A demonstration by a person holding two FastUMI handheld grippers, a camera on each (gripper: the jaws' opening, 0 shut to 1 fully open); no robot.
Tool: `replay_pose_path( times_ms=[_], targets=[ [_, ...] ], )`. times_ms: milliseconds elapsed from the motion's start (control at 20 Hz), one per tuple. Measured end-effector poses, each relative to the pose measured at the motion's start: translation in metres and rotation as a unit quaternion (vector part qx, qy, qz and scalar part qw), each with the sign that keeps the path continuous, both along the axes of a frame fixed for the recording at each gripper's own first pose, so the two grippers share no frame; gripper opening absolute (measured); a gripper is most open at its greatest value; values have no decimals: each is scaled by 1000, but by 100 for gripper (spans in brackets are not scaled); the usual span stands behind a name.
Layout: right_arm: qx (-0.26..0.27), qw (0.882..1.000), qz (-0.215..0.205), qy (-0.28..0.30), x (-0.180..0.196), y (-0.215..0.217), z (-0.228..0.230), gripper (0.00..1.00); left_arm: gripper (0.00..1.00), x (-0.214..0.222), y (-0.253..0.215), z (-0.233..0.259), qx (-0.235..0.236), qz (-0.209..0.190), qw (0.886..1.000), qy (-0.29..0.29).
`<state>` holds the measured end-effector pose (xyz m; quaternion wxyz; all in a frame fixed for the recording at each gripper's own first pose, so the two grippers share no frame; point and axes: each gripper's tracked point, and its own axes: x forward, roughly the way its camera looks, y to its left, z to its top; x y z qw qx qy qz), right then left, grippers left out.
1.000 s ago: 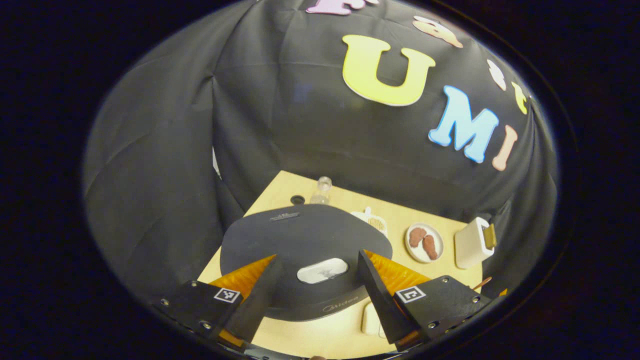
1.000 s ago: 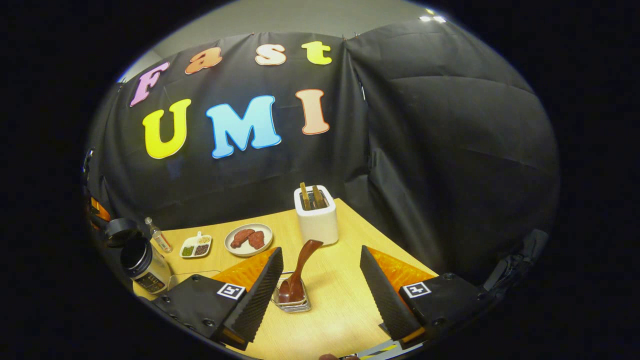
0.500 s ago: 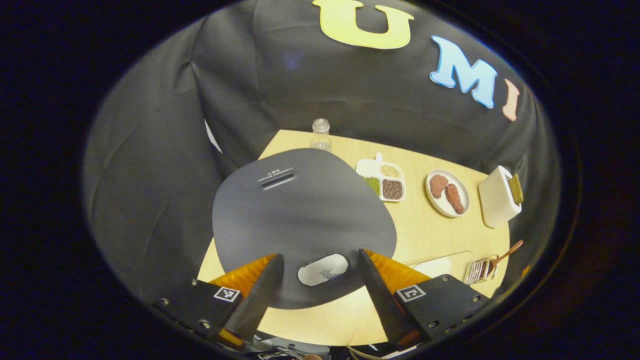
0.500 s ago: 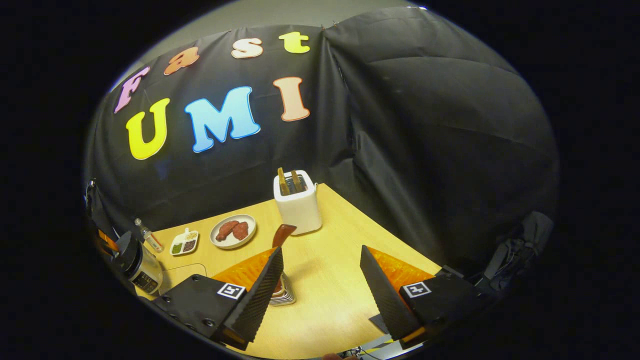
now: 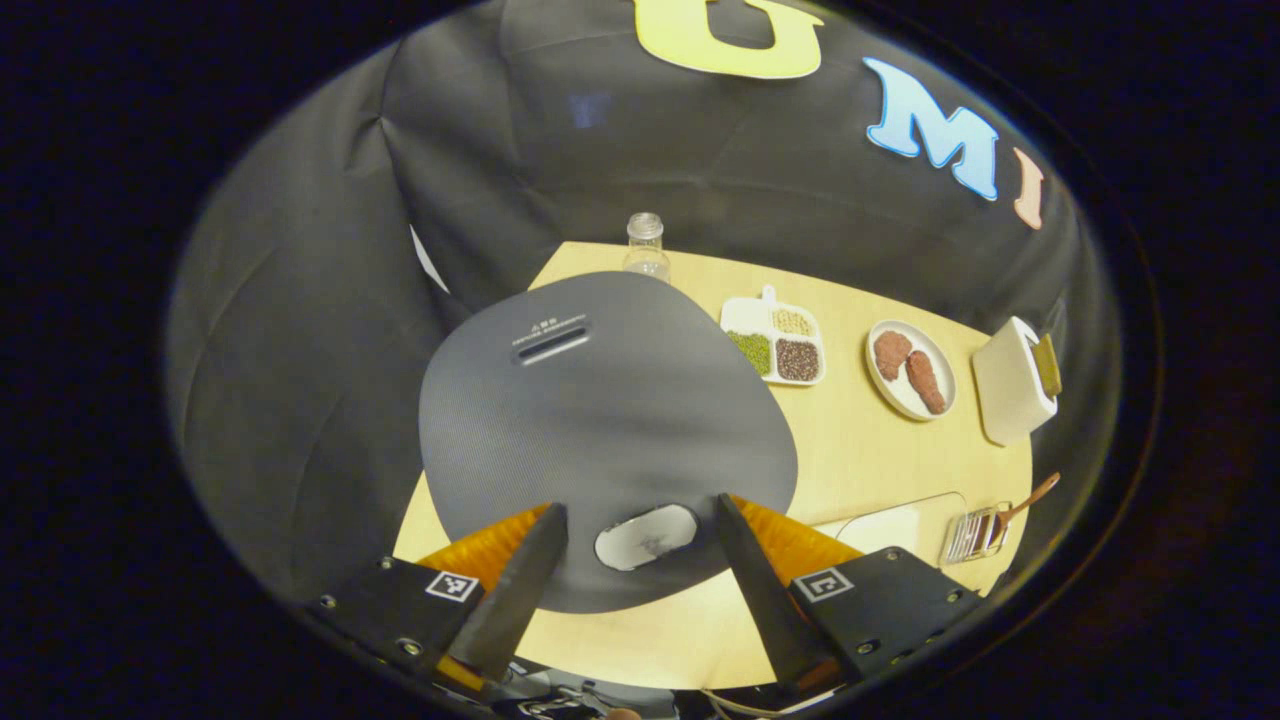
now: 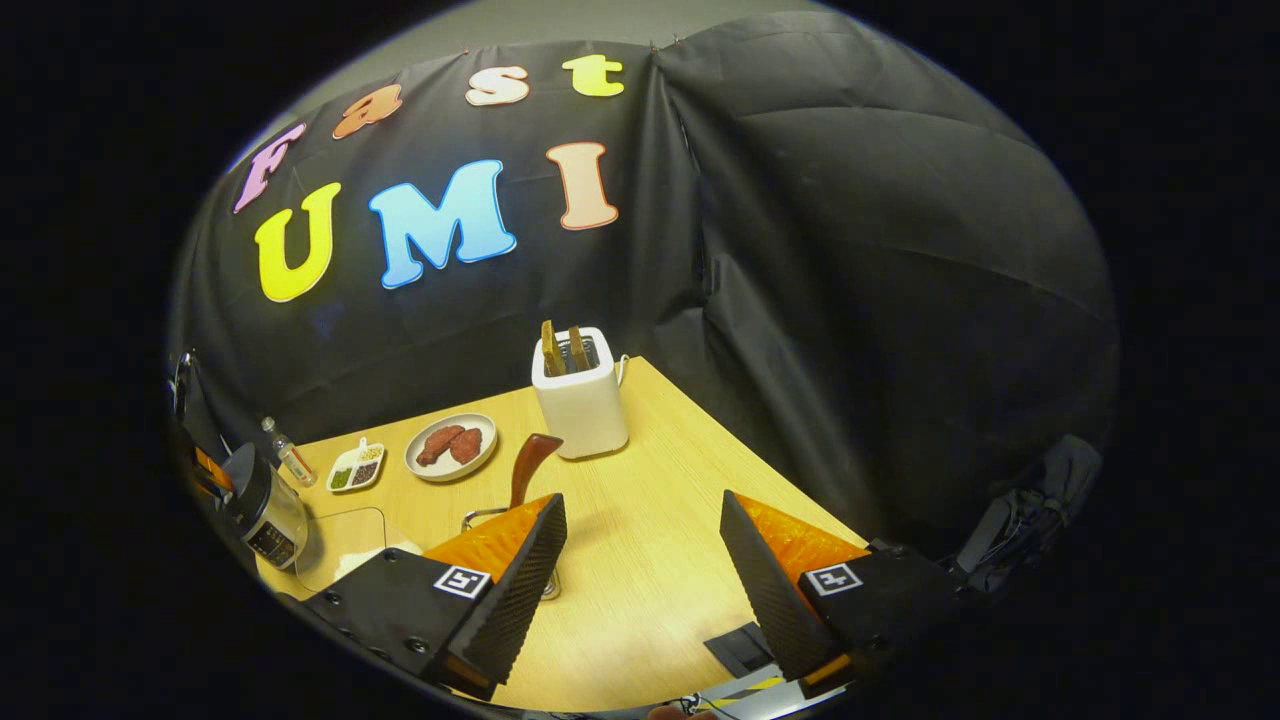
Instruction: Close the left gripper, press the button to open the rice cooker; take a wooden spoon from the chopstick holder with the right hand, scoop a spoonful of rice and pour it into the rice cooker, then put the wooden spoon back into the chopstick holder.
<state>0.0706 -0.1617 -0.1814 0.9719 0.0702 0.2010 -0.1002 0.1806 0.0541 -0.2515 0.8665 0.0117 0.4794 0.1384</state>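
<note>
The dark grey rice cooker point(image 5: 600, 420) stands with its lid down, seen from above in the left gripper view. Its pale oval button point(image 5: 647, 522) lies at the lid's near edge. My left gripper point(image 5: 638, 508) hovers open above that button, a finger on either side. At the far right the wooden spoon point(image 5: 1030, 497) leans in the wire chopstick holder point(image 5: 972, 534). My right gripper point(image 6: 641, 500) is open over bare table. The spoon point(image 6: 527, 465) sticks up just beyond its left finger, which hides most of the holder point(image 6: 482, 517). The cooker point(image 6: 262, 505) sits at the far left.
A clear box of rice point(image 5: 900, 522) point(image 6: 340, 545) lies between cooker and holder. Behind stand a sectioned bean dish point(image 5: 778, 343), a plate of meat point(image 5: 910, 368), a white toaster point(image 6: 578, 395) and a small bottle point(image 5: 645, 245). The table's right edge meets the black cloth.
The left gripper has lifted and tipped down over the cooker lid, still open. The right gripper has drifted right, so the spoon and holder slid behind its left finger.
</note>
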Motion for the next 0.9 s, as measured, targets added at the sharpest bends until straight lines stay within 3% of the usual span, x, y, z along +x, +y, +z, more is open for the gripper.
replay_pose_path(
  times_ms=[200, 350, 500, 650, 800, 900],
  targets=[
    [8, 1000, 11, -8, -2, -14, 2, 98, 98, -5, -2, 0, 9, 25, 999, -17],
    [12, 999, 35, -26, 8, -16, 16, 98, 96, -23, -38, 18, -10, 23, 998, -51],
    [12, 997, 75, -31, 19, -6, 20, 98, 93, -48, -72, 63, 4, 3, 995, -96],
    [27, 989, 142, -18, 23, 22, 18, 98, 95, -72, -108, 116, 36, -28, 989, -139],
    [23, 981, 190, -34, 31, 45, 40, 98, 94, -95, -153, 170, 67, -76, 977, -188],
    [8, 978, 197, -67, 41, 50, 69, 98, 94, -110, -181, 202, 83, -102, 966, -221]
  ],
)
